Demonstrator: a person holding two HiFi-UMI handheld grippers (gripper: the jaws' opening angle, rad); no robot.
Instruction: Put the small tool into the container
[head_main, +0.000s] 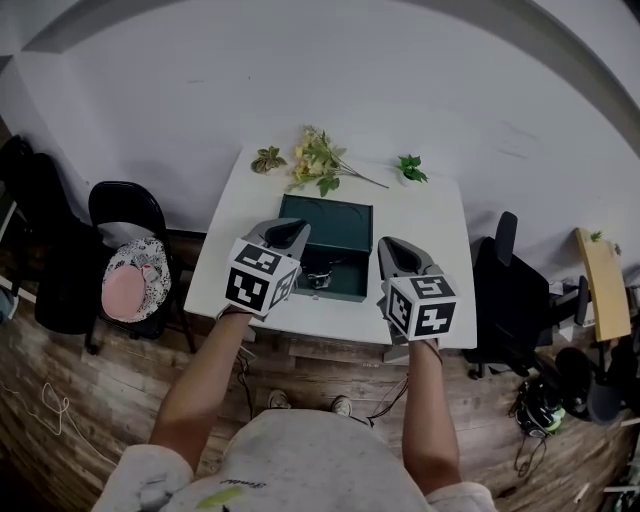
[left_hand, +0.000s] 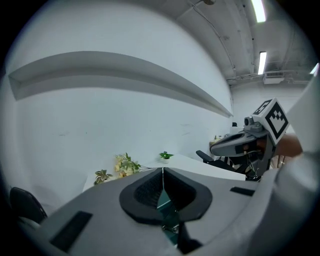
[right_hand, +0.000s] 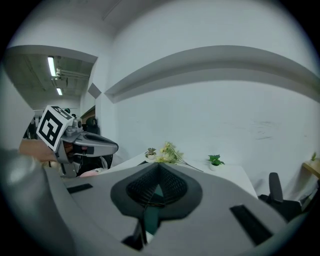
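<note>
Your left gripper (head_main: 296, 230) and right gripper (head_main: 388, 246) hover over the table's (head_main: 430, 220) near edge, each with jaws pressed together on nothing. Between them the small tool (head_main: 322, 274) lies inside the green container (head_main: 330, 225); flowers (head_main: 318, 160) lie beyond.

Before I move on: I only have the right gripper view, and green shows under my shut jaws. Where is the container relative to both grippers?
Observer: Head view shows the green container on the white table, the left gripper over its left side, the right gripper beside its right wall.
Operator: Is the small tool in it?
Observer: A small metal thing lies inside by the near wall; too small to confirm it's the tool.
Operator: And the left jaws?
Observer: The left gripper view shows them shut, nothing between them.
</note>
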